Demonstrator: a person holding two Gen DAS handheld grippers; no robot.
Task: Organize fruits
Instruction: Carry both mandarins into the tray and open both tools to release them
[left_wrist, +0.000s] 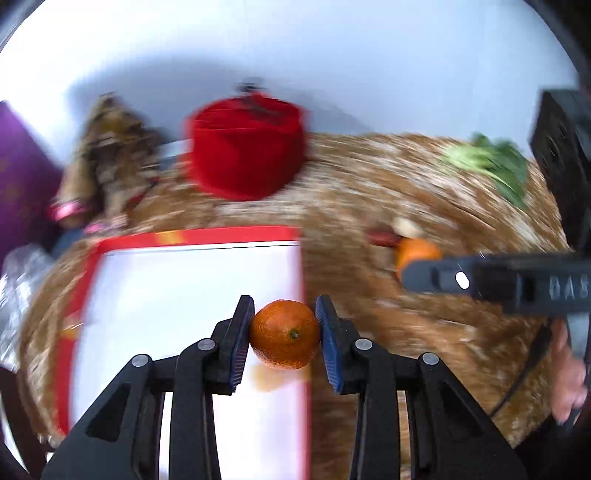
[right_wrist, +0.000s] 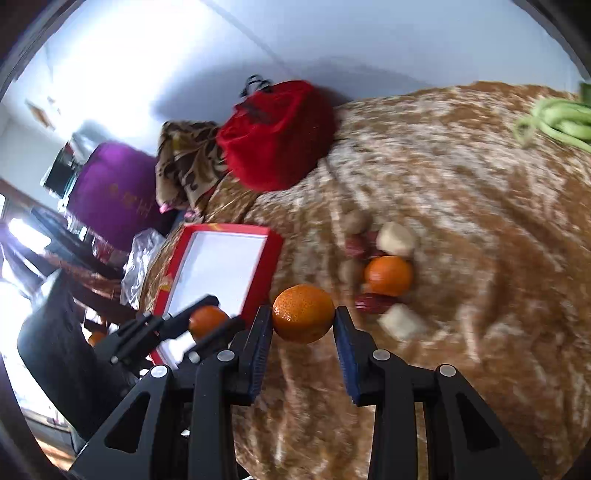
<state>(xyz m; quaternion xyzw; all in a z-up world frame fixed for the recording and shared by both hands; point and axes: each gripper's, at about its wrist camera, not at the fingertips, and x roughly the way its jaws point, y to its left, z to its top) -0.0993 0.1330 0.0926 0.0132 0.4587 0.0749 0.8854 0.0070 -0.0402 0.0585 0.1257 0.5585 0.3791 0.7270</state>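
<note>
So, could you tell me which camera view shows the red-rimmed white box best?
The right wrist view: the red-rimmed box appears nearly whole, with only its near end behind the left gripper and its orange. The left wrist view shows it large but blurred, its near end hidden behind that gripper.

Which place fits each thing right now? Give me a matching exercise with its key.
Things:
1. left gripper's orange
2. right gripper's orange
3. third orange
4. red bag

Places:
A. far table edge, by the wall
B. over the red box's white inside
C. on the cloth among the snacks
D. held above the brown cloth

Pairs: 1-B, 2-D, 3-C, 4-A
</note>
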